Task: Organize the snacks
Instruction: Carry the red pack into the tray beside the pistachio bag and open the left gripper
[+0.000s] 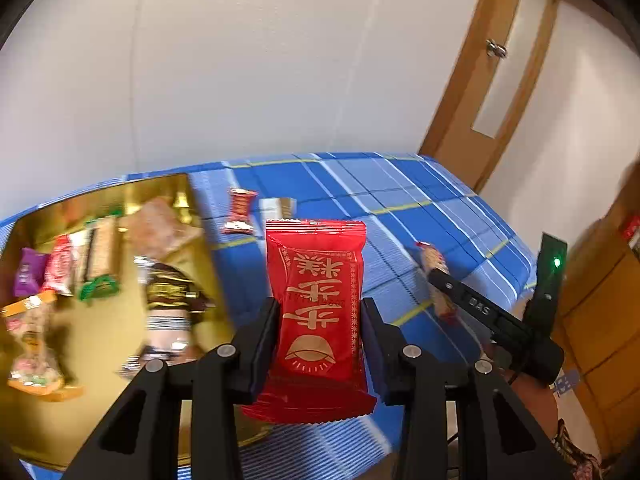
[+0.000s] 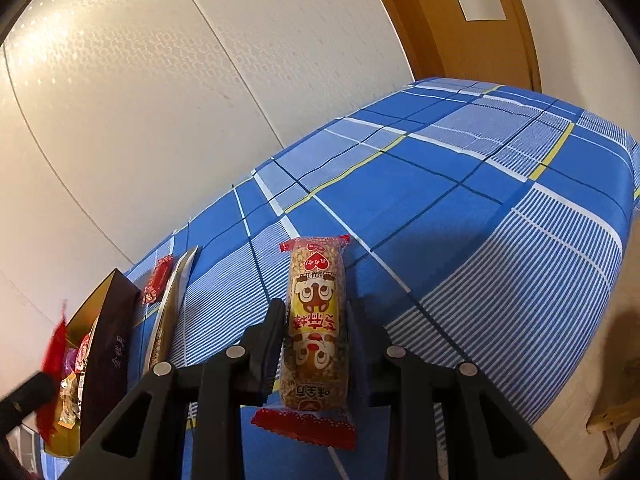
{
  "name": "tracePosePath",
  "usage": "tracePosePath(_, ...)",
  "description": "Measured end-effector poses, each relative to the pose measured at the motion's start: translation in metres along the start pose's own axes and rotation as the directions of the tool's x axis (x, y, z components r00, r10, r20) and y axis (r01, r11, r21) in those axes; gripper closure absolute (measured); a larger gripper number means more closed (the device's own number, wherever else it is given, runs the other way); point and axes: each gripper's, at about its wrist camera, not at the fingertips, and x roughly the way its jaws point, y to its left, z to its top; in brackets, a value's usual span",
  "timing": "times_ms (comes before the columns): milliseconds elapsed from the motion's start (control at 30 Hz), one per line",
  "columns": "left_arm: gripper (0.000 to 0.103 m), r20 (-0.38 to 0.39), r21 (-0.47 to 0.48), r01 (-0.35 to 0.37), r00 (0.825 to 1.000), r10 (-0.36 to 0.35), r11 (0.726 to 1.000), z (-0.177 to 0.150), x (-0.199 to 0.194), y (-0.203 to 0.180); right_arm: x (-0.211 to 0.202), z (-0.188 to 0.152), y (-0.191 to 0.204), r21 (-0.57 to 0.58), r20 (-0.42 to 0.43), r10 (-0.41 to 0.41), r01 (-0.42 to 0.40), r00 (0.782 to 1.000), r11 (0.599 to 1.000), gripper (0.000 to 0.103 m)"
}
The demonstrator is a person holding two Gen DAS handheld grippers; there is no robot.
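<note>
My left gripper [image 1: 320, 304] is shut on a red snack packet [image 1: 320, 280] with gold print, held upright above the front edge of a gold-lined box [image 1: 196, 264]. The box holds several wrapped snacks. My right gripper [image 2: 317, 308] is shut on a puffed-grain bar [image 2: 316, 320] in a clear wrapper with cartoon faces and red ends, lifted over the blue plaid cloth [image 2: 460, 208]. In the left wrist view the same grain bar [image 1: 431, 258] and right gripper [image 1: 438, 280] hang to the right. The red packet [image 2: 56, 352] shows blurred at the far left of the right wrist view.
A small red-and-white candy [image 1: 240, 210] and a white-and-gold packet [image 1: 277, 208] lie on the cloth behind the box. The box's dark outer wall [image 2: 108, 344] and a flat lid-like piece [image 2: 172, 308] stand at left. A wooden door [image 1: 492, 80] and white wall lie beyond.
</note>
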Motion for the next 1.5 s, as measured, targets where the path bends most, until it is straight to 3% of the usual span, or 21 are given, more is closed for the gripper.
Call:
tracePosePath(200, 0.062, 0.003, -0.093, -0.046, 0.999, 0.046, 0.995, 0.002, -0.021, 0.05, -0.001, -0.004, 0.006, -0.015, 0.001, 0.005, -0.005, 1.0, 1.0, 0.072)
tracePosePath(400, 0.062, -0.038, -0.173, -0.138, 0.99, 0.133, 0.975, -0.004, -0.023, 0.103, -0.001, -0.007, 0.005, -0.011, 0.005, -0.001, 0.001, 1.0, 1.0, 0.072)
tracePosePath(567, 0.062, -0.107, -0.21, -0.251, 0.967, 0.233, 0.945, -0.015, -0.013, 0.139, -0.004, -0.007, 0.006, -0.013, 0.023, 0.005, -0.005, 1.0, 1.0, 0.072)
tracePosePath(767, 0.062, -0.191, -0.258, -0.335, 0.937, 0.292, 0.906, -0.025, 0.002, 0.174, -0.005, -0.009, 0.01, -0.028, 0.036, 0.004, -0.003, 0.999, 1.0, 0.072)
tracePosePath(1033, 0.059, -0.197, -0.243, -0.395, 0.914, 0.354, 0.886, -0.032, 0.0, 0.195, -0.007, -0.009, 0.011, -0.022, 0.054, 0.015, -0.013, 0.998, 1.0, 0.072)
tracePosePath(1200, 0.044, -0.175, -0.259, -0.386, 0.92, 0.35, 0.886, -0.031, -0.006, 0.193, -0.009, -0.011, 0.012, -0.024, 0.059, 0.016, -0.015, 0.998, 1.0, 0.072)
tracePosePath(1500, 0.044, -0.146, -0.202, -0.418, 0.907, 0.395, 0.886, -0.035, -0.014, 0.179, -0.02, -0.016, 0.023, -0.05, 0.081, 0.044, -0.04, 0.996, 0.998, 0.072)
